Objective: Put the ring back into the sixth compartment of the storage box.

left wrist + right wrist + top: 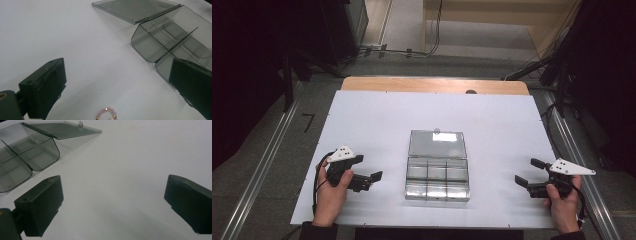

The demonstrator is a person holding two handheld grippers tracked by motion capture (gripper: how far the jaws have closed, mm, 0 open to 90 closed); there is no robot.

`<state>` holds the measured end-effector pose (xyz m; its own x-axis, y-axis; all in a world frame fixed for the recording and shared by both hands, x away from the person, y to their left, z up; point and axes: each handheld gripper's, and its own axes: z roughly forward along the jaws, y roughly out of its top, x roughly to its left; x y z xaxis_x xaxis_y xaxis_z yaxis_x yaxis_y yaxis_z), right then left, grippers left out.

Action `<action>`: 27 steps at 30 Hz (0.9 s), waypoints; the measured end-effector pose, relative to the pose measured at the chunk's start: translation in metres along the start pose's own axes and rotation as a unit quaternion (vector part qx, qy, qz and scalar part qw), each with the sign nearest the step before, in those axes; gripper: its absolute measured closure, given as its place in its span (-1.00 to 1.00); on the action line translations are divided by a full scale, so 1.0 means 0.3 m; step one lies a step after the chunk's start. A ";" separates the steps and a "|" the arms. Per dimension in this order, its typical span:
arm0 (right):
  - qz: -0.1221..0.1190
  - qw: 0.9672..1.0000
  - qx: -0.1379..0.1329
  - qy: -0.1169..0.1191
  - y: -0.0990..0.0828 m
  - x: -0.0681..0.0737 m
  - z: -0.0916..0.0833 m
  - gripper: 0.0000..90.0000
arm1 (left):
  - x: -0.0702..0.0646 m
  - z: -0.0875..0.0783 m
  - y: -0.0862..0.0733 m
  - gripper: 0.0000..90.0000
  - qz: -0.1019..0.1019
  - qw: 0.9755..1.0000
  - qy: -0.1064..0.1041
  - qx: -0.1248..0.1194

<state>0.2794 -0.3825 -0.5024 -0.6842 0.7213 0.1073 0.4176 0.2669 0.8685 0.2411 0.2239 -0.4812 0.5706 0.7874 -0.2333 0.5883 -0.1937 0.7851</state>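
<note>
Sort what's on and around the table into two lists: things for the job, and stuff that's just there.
For the job:
- clear box, lid open flat behind it
- bead ring between the left tool's jaws
- left tool, open
- right tool, open

Just there:
- white mat
- cables on the floor beyond the table

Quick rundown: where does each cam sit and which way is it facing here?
High view: above the person's side, looking forward and down on the white table; both hands, left gripper, right gripper.
Left gripper view: along its open jaws toward the clear box; bead ring below.
Right gripper view: along its open jaws, box at left.
All share the box.
</note>
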 end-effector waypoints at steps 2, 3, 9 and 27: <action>0.001 1.000 -0.004 0.005 -0.002 -0.002 0.001 -0.98 | 0.011 -0.009 -0.008 -0.88 -0.014 1.000 -0.003 -0.003; 0.004 1.000 -0.008 0.009 -0.003 -0.004 0.000 -0.98 | 0.016 -0.012 -0.011 -0.83 -0.021 1.000 -0.007 -0.005; 0.003 1.000 -0.021 0.013 -0.009 0.000 -0.010 -0.98 | 0.029 -0.031 -0.045 -0.37 -0.026 1.000 0.014 -0.001; 0.011 0.999 -0.023 0.024 -0.010 -0.005 -0.009 -0.98 | 0.018 -0.002 -0.093 0.67 0.037 0.996 0.042 0.073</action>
<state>0.2776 -0.3862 -0.5038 -0.7029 0.6956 0.1484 0.4054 0.2204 0.8872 0.2273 0.2338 -0.5039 0.5691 0.8129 -0.1242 0.6265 -0.3308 0.7057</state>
